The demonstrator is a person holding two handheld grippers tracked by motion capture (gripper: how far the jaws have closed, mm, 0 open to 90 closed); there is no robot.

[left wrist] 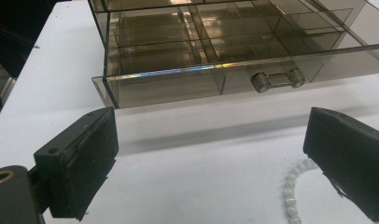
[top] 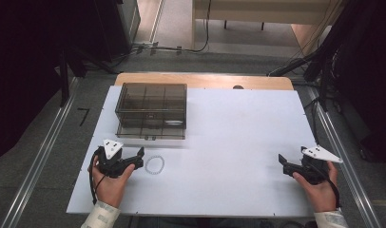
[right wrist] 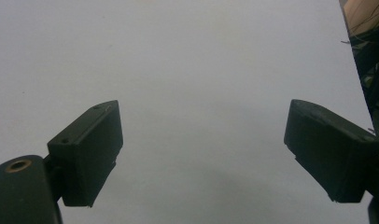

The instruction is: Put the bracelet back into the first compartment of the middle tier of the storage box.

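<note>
left gripper (top: pixel 136 159) spread, lined up just beside bead bracelet (top: pixel 154 165) near worktop's front-left; right gripper (top: pixel 284 164) spread, parked at right edge.

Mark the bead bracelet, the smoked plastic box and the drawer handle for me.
bead bracelet (top: pixel 154 165): high view, on its near bead ring.
smoked plastic box (top: pixel 152 92): high view, on its lid.
drawer handle (left wrist: pixel 277 80): left gripper view, on the clear bar's middle.
</note>
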